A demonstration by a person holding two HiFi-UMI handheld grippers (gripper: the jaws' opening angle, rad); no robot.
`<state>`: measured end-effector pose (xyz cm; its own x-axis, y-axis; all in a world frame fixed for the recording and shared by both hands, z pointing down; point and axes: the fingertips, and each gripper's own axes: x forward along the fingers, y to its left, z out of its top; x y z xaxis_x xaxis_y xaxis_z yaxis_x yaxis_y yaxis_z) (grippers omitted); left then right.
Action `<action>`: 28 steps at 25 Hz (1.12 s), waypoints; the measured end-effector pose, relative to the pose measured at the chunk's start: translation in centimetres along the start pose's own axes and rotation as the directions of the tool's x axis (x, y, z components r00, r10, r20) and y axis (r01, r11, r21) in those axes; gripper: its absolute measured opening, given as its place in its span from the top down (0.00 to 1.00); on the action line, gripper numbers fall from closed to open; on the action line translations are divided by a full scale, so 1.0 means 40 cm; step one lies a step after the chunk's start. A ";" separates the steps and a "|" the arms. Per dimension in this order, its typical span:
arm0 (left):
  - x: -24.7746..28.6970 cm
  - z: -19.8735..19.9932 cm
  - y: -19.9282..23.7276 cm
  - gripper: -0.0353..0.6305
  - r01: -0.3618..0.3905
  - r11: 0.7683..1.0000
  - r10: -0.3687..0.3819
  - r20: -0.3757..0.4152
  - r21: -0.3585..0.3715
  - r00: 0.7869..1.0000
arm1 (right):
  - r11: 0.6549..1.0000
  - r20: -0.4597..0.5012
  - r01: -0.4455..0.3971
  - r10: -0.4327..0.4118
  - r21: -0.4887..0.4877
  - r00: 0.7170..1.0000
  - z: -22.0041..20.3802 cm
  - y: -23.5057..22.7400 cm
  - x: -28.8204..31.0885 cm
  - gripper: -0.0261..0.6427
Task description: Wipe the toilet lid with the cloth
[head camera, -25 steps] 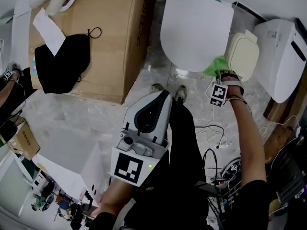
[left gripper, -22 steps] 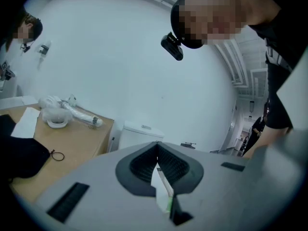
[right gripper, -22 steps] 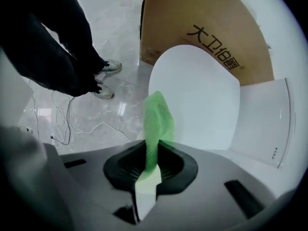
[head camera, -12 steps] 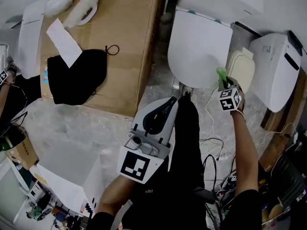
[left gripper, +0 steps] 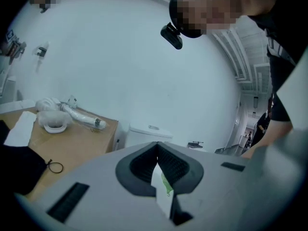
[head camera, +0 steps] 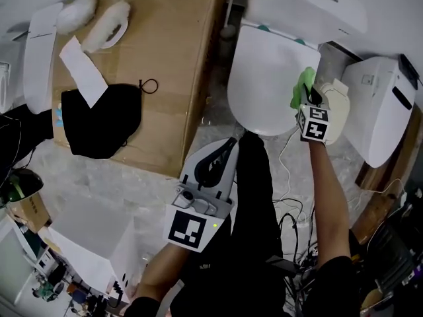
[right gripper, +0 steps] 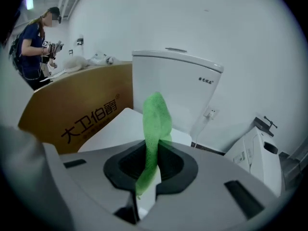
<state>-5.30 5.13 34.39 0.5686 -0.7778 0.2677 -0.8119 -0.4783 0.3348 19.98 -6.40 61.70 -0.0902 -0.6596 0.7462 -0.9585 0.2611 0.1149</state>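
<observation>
The right gripper (head camera: 306,103), jaws clamped on the green cloth (head camera: 303,84), has slid from the front right corner of the toilet lid (head camera: 264,71) up its right edge toward the tank (head camera: 304,5). A wiping stroke seems under way, though most of the lid is likely unwiped (the left gripper (head camera: 223,152) hangs low, jaws together and empty).
</observation>
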 end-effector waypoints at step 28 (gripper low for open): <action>0.354 0.043 0.178 0.94 -0.140 0.983 0.141 0.004 -0.122 0.990 | 0.936 -0.198 -0.189 0.134 -0.295 0.971 0.124 0.104 0.518 0.88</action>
<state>-3.25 -9.99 39.02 0.4475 -0.8392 0.3091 -0.8613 -0.3114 0.4015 12.79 -22.46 74.39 -0.1621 -0.4658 0.8699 -0.8006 0.5774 0.1600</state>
